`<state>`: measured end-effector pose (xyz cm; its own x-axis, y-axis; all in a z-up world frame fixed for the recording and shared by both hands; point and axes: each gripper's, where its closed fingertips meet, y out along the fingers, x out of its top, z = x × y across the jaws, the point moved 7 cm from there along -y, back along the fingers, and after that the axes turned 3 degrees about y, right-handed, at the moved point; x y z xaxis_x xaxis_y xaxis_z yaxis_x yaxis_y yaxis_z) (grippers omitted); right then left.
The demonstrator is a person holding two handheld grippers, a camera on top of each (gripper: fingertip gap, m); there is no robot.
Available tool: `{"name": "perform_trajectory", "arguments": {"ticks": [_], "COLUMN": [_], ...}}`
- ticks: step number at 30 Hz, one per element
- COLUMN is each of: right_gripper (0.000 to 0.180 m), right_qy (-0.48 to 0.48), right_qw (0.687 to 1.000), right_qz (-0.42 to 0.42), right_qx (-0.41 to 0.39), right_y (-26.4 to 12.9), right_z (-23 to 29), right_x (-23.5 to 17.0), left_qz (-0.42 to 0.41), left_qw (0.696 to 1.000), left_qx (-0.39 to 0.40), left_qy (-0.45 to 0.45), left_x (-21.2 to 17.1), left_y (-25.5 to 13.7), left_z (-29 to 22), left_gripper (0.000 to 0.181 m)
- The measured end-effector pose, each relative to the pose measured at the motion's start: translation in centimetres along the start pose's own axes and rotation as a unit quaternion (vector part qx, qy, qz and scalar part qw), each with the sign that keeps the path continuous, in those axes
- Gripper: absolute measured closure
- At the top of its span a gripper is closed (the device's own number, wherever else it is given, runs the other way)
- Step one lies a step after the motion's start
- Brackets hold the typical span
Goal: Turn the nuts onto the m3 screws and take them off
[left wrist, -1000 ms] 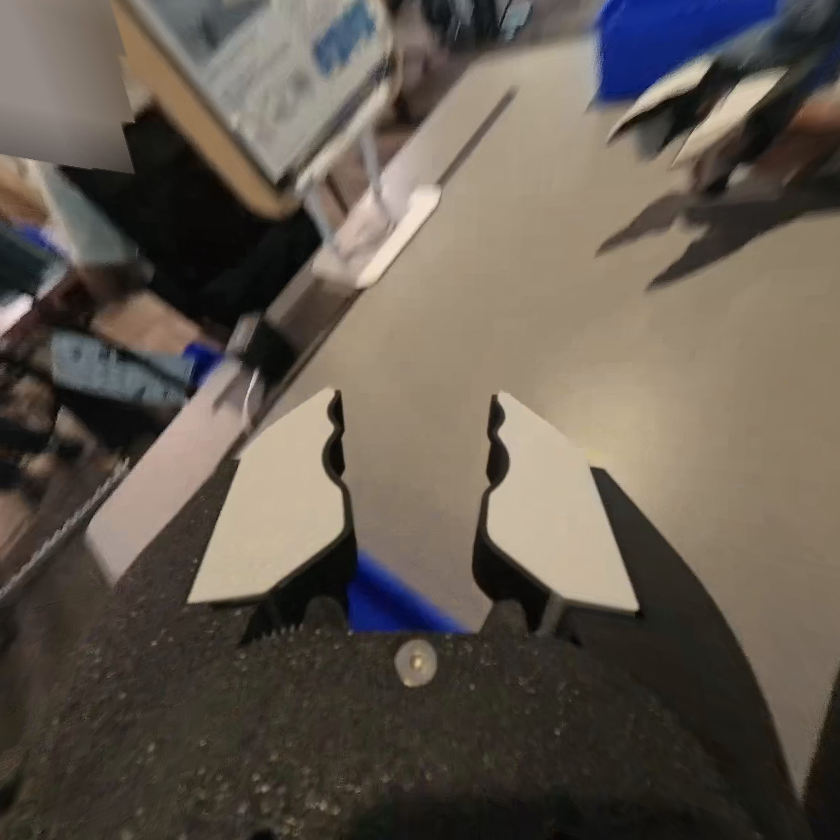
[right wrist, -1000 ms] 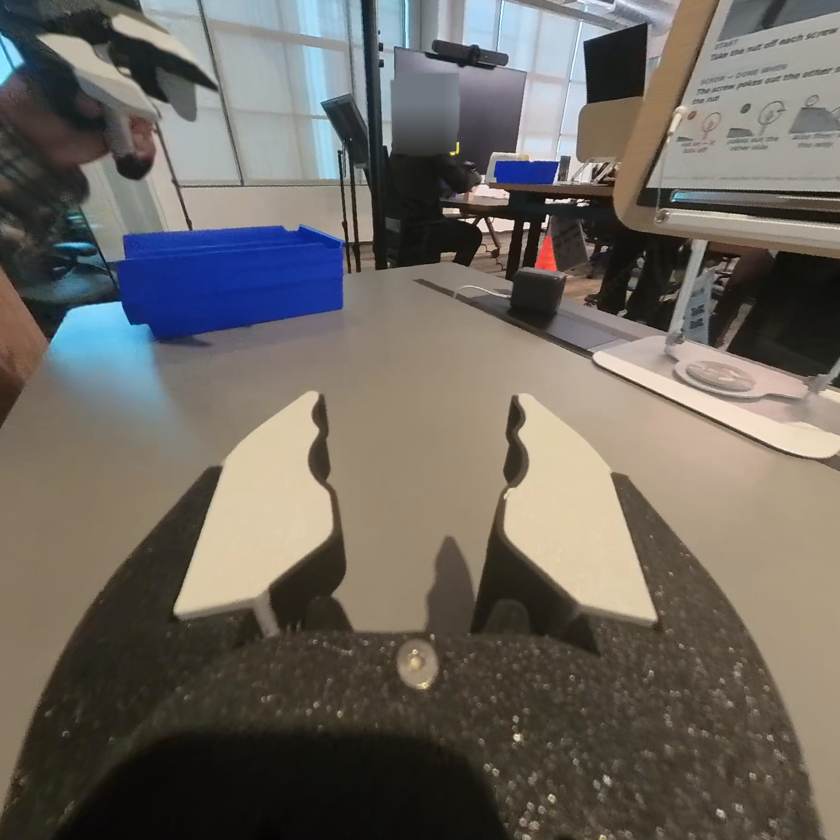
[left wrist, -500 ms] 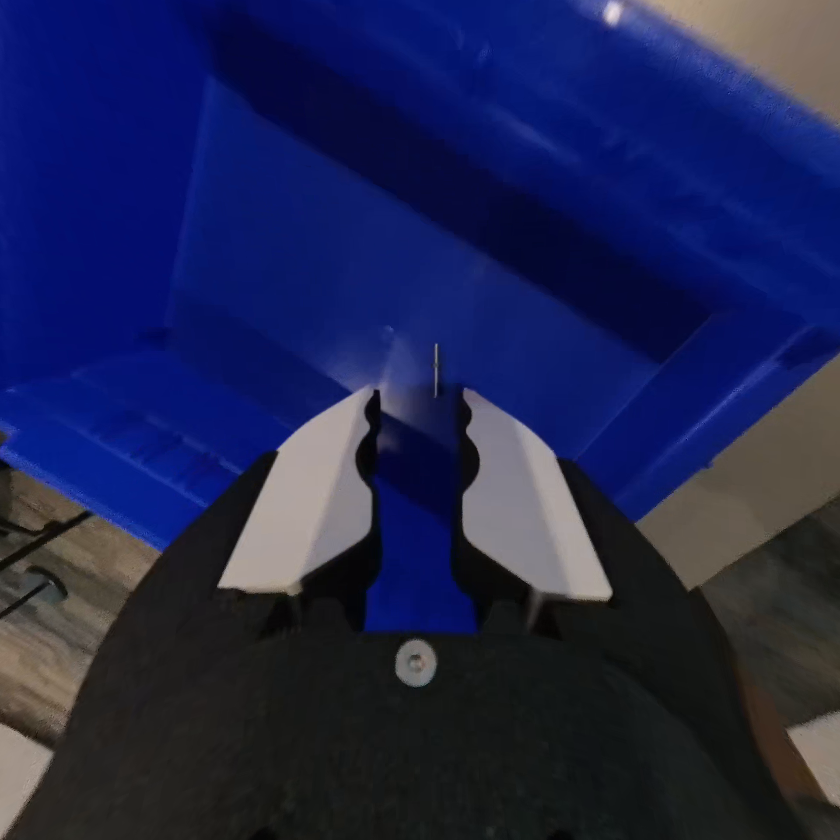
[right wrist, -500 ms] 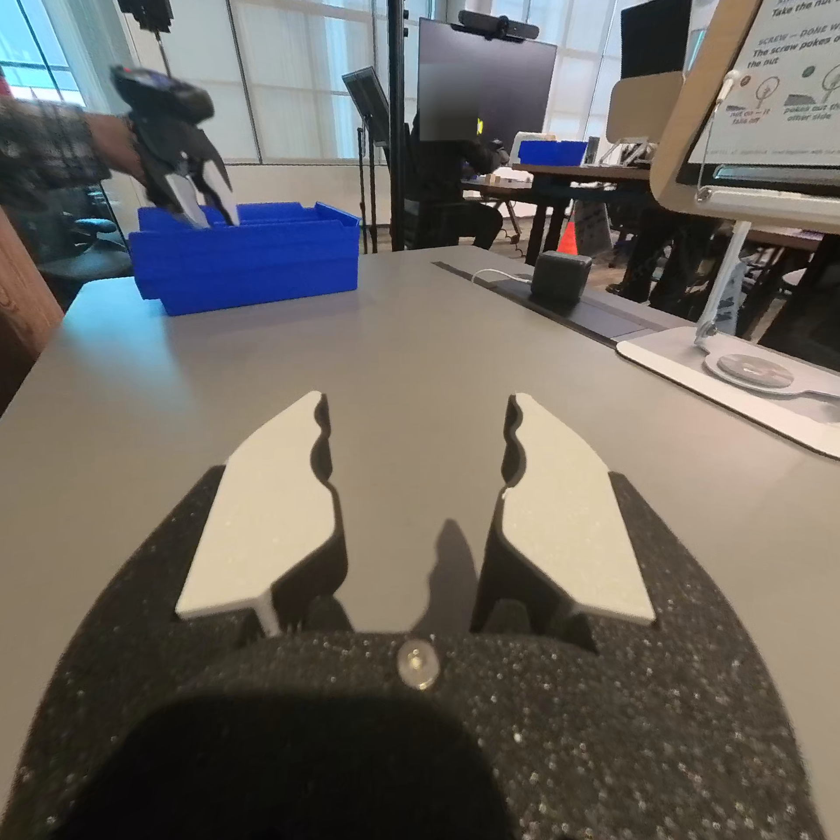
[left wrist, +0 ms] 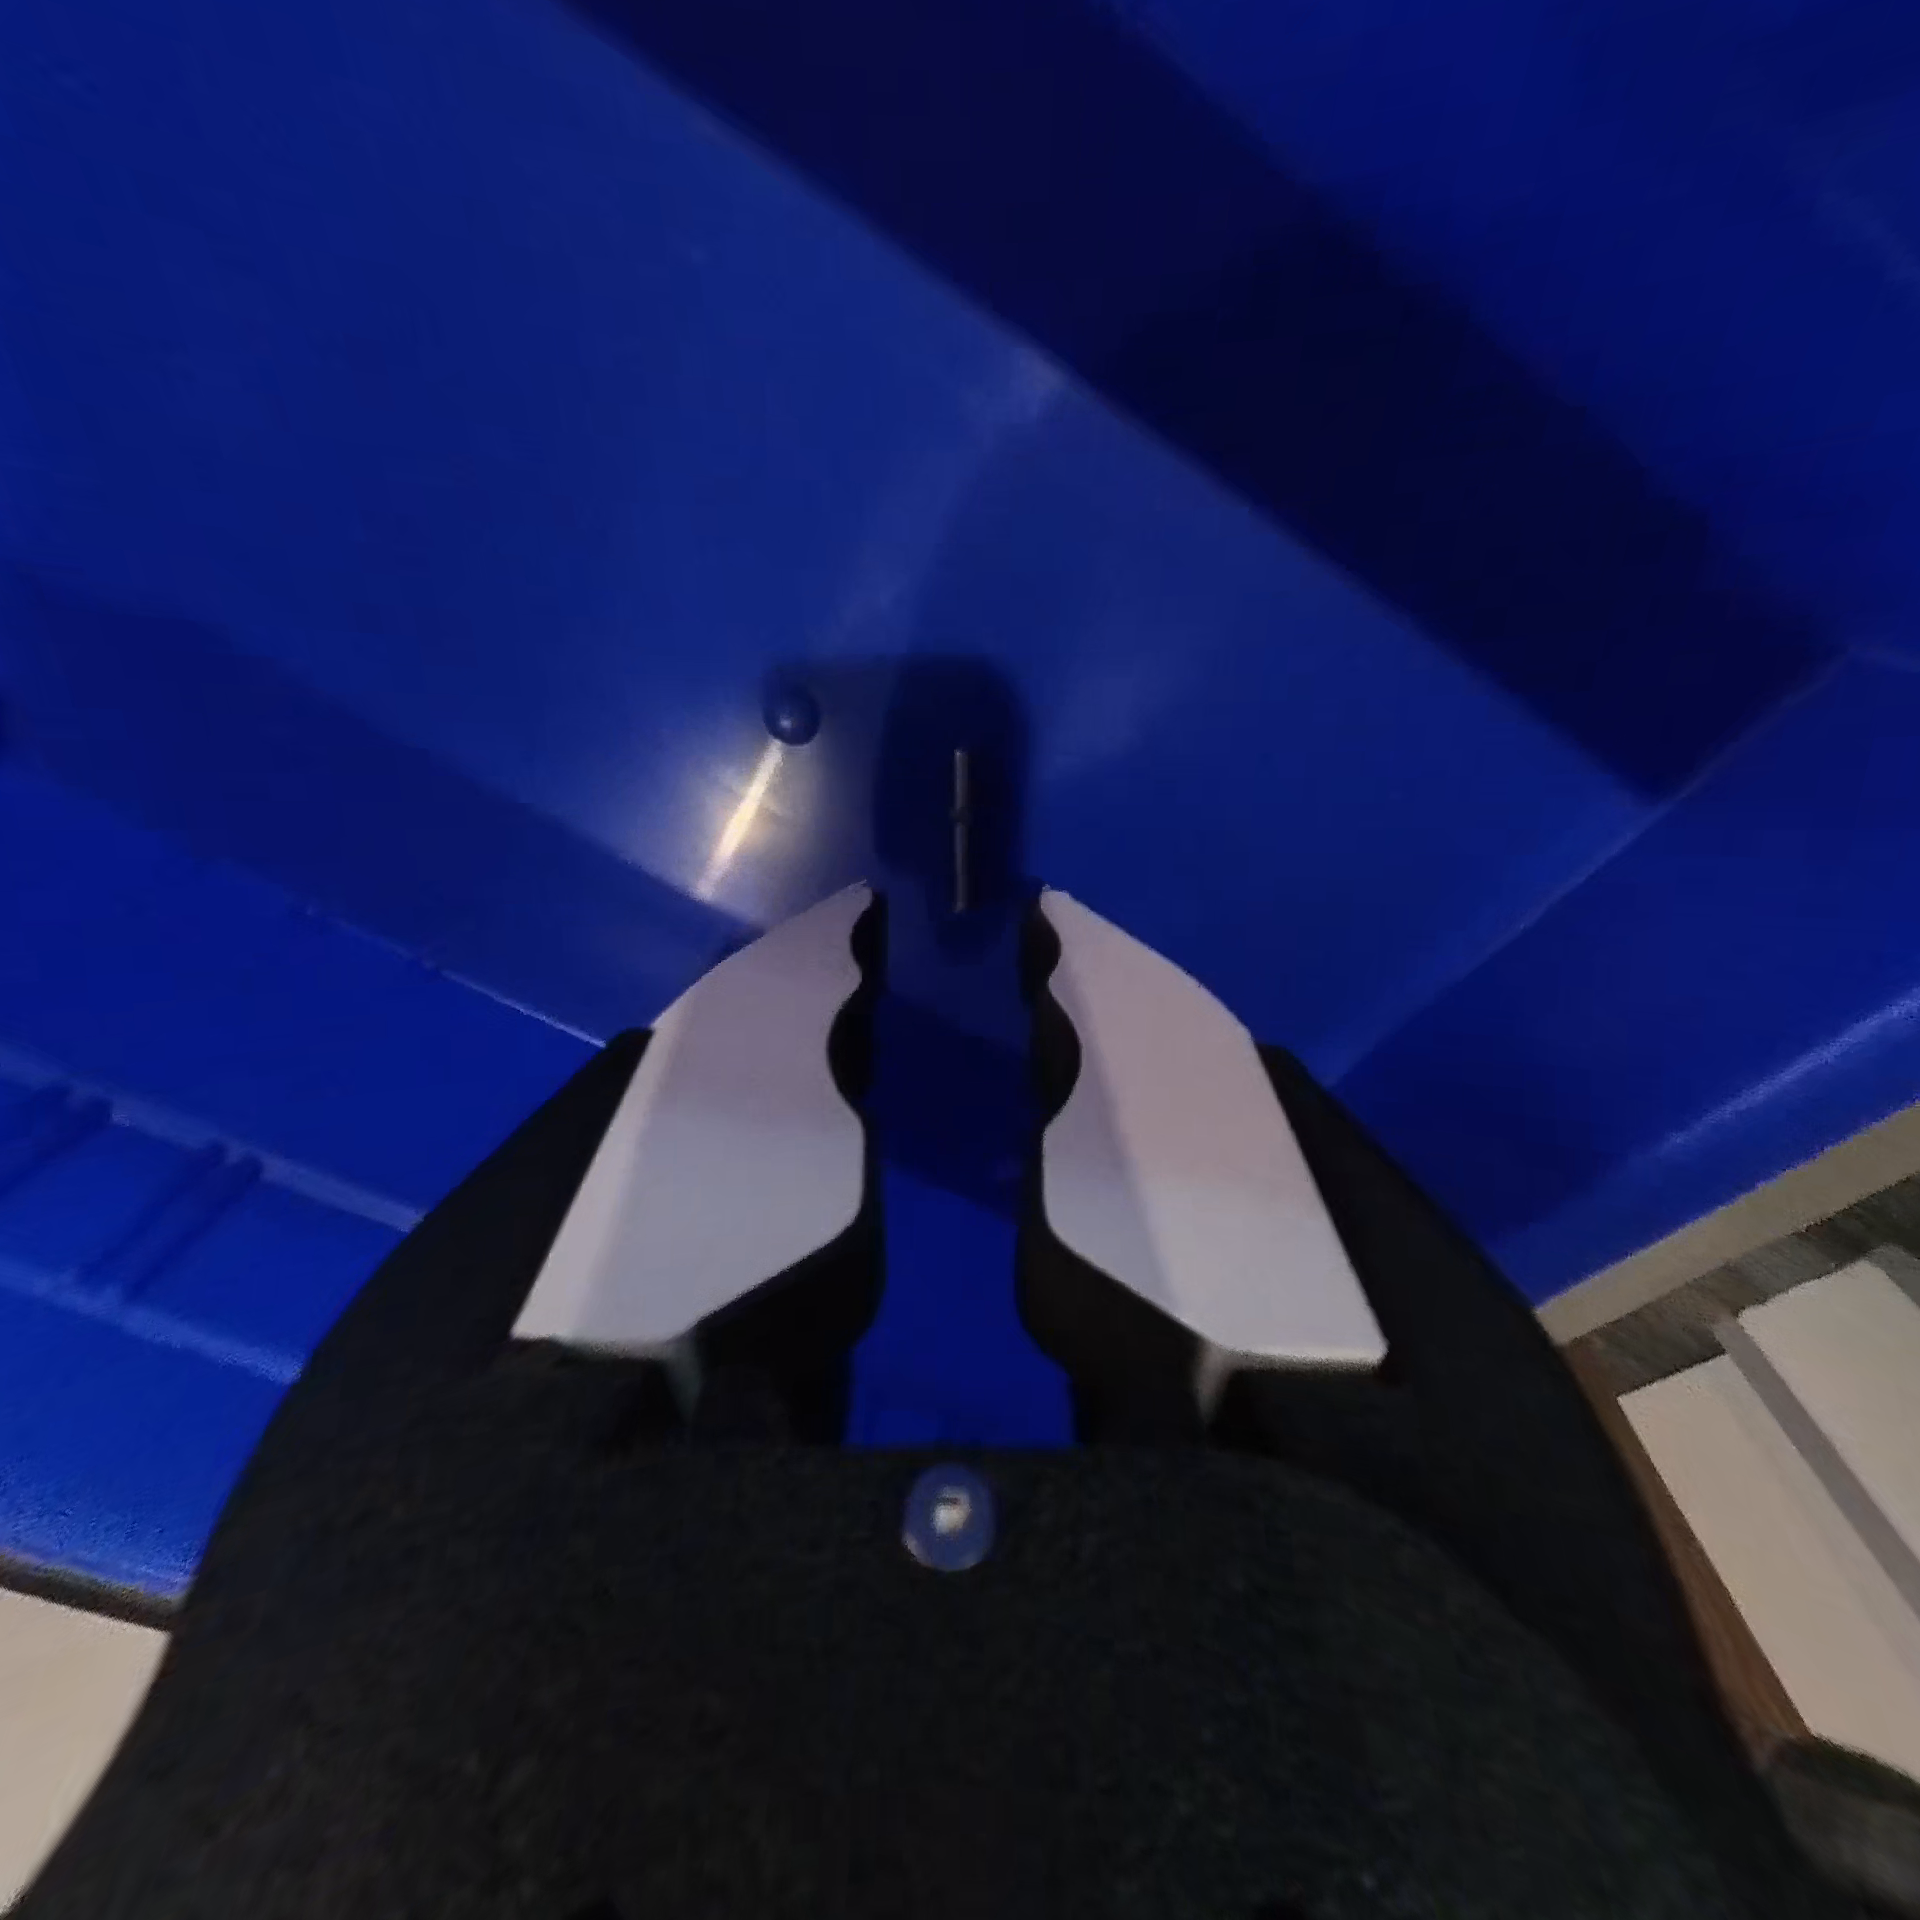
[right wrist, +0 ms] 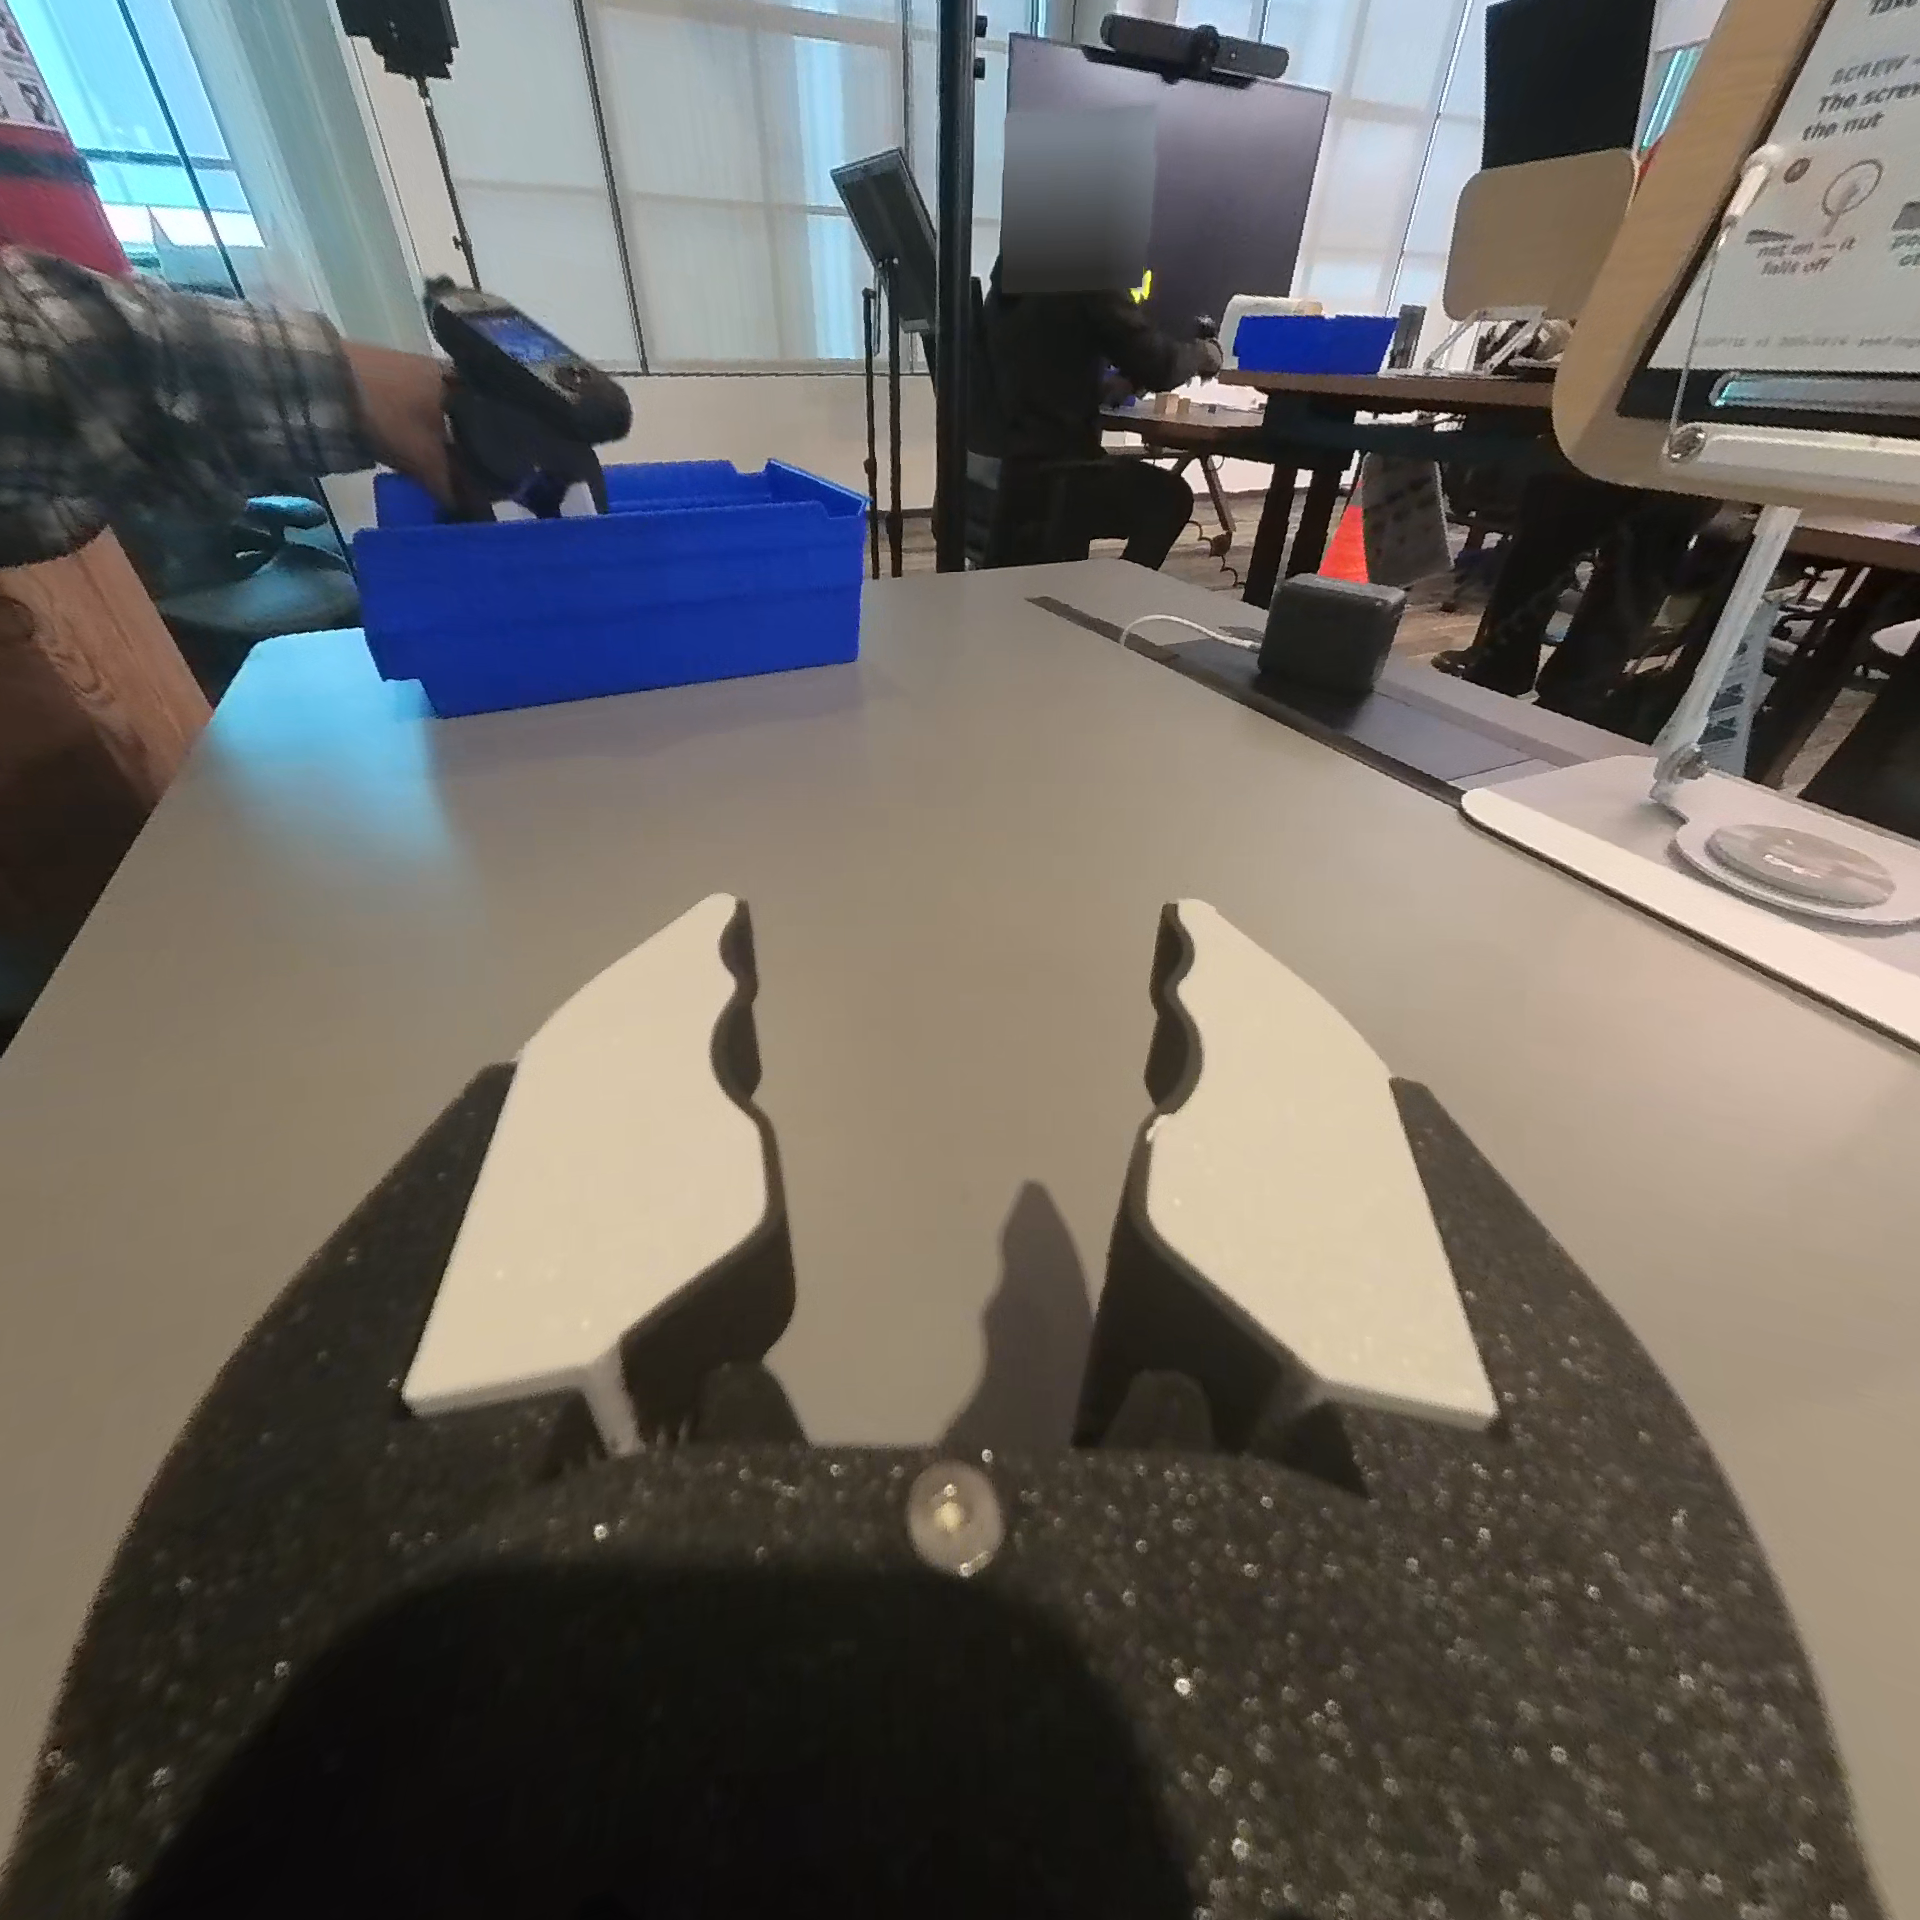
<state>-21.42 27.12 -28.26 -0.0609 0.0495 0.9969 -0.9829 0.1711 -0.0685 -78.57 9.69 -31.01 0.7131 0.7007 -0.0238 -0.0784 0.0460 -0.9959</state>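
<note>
The left gripper (left wrist: 954, 899), jaws narrowed but apart, reaches into the blue bin (left wrist: 520, 416) toward what appears a thin screw (left wrist: 958, 831), while the right gripper (right wrist: 951, 920) waits empty, spread wide above the table (right wrist: 935, 790).

my right gripper (right wrist: 951, 914) hovering agape over grey table (right wrist: 935, 810), my left gripper (right wrist: 520, 416) reaching into blue bin (right wrist: 623, 603) at far edge

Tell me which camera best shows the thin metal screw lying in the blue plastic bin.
The left wrist view: the thin metal screw lies on the blue plastic bin floor just ahead of the left gripper. The right wrist view shows only the bin's outside; the screw is hidden.
</note>
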Motion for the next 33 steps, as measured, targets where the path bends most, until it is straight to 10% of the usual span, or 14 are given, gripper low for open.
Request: {"name": "perform_trajectory", "arguments": {"ticks": [1, 23, 33], "right_gripper": [0.107, 0.109, 0.113], "right_qy": [0.000, 0.004, 0.043], "right_qw": [1.000, 1.000, 0.999], "right_qz": [-0.001, -0.001, -0.029], "right_qx": [0.000, 0.003, 0.004], "right_y": [0.0, 0.1, -0.4], "right_z": [0.0, 0.1, -0.5], "right_x": [0.0, 0.0, 0.3], "left_qz": [0.000, -0.038, -0.365], "left_qw": [1.000, 0.998, 0.918], "left_qx": [-0.002, 0.006, 0.090], "left_qy": [-0.001, -0.050, -0.123], "left_x": [0.0, -0.2, 3.6], "left_y": [0.1, 0.4, -11.4], "left_z": [0.0, -0.6, -0.4], "left_gripper": [0.156, 0.178, 0.178]}}
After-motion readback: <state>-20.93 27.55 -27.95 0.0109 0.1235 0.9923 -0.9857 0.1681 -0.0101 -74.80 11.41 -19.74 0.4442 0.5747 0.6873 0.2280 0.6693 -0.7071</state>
